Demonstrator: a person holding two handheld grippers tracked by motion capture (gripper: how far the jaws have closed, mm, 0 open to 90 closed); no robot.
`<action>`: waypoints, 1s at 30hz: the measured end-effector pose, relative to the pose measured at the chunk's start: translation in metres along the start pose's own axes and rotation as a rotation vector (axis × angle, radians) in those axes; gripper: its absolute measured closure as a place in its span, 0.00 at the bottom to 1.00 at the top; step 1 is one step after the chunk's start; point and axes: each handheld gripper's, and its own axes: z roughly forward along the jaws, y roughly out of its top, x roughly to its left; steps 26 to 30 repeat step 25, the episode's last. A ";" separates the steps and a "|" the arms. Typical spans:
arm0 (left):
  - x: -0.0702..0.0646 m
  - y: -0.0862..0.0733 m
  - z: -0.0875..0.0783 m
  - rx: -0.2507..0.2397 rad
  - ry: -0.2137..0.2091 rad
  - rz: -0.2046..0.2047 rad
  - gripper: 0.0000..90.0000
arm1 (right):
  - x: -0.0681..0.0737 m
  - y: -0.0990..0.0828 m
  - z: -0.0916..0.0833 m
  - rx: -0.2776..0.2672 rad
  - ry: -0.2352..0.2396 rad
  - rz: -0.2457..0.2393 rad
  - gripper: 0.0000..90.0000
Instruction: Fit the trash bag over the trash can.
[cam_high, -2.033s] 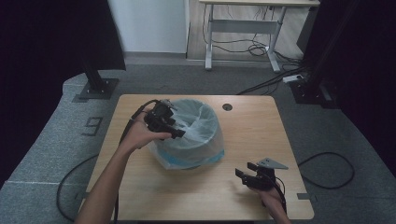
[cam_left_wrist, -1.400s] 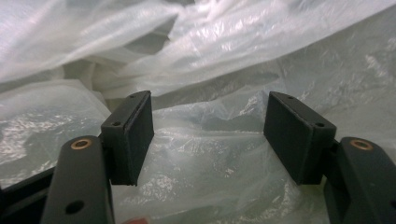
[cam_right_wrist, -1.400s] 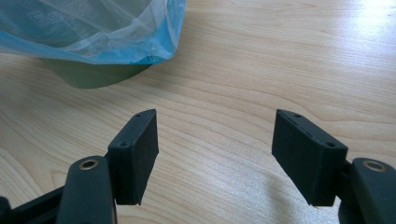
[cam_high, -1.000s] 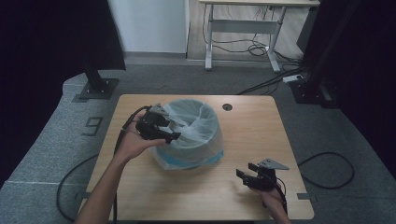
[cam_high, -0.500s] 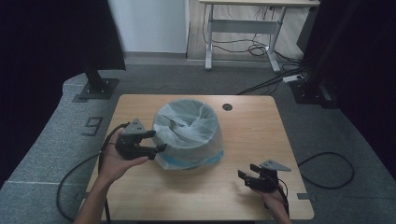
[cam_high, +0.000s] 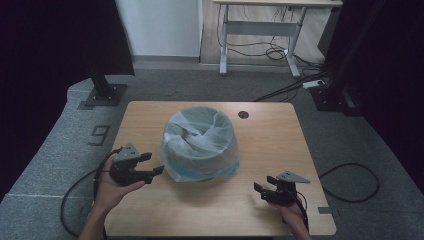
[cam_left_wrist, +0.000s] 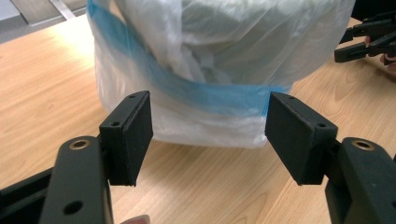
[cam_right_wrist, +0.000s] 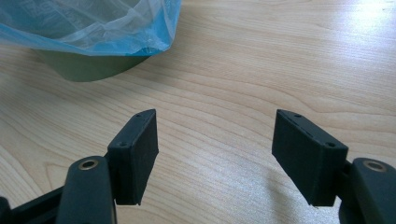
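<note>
Left gripper let go of the bag and came down beside the bin.

The left gripper (cam_high: 150, 165) had its jaws wide and held nothing; it had left the bag's rim, so the lining looked done. The right gripper (cam_high: 264, 191) stayed wide and held nothing. The bin (cam_high: 200, 145) with its plastic bag (cam_left_wrist: 224, 56) sat mid-table (cam_high: 280, 130).

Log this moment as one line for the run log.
left gripper: open, empty, beside bagged bin | right gripper: open, empty, resting on table
</note>
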 end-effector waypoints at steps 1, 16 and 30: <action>0.001 -0.002 0.000 0.002 -0.001 -0.003 0.36 | 0.000 0.000 0.000 0.000 0.000 0.000 0.34; 0.008 -0.020 0.003 0.017 -0.001 -0.038 0.36 | -0.001 0.001 0.000 -0.006 -0.002 0.003 0.34; 0.012 -0.026 0.004 0.022 -0.014 -0.060 0.35 | -0.001 0.001 -0.001 -0.008 -0.002 0.004 0.34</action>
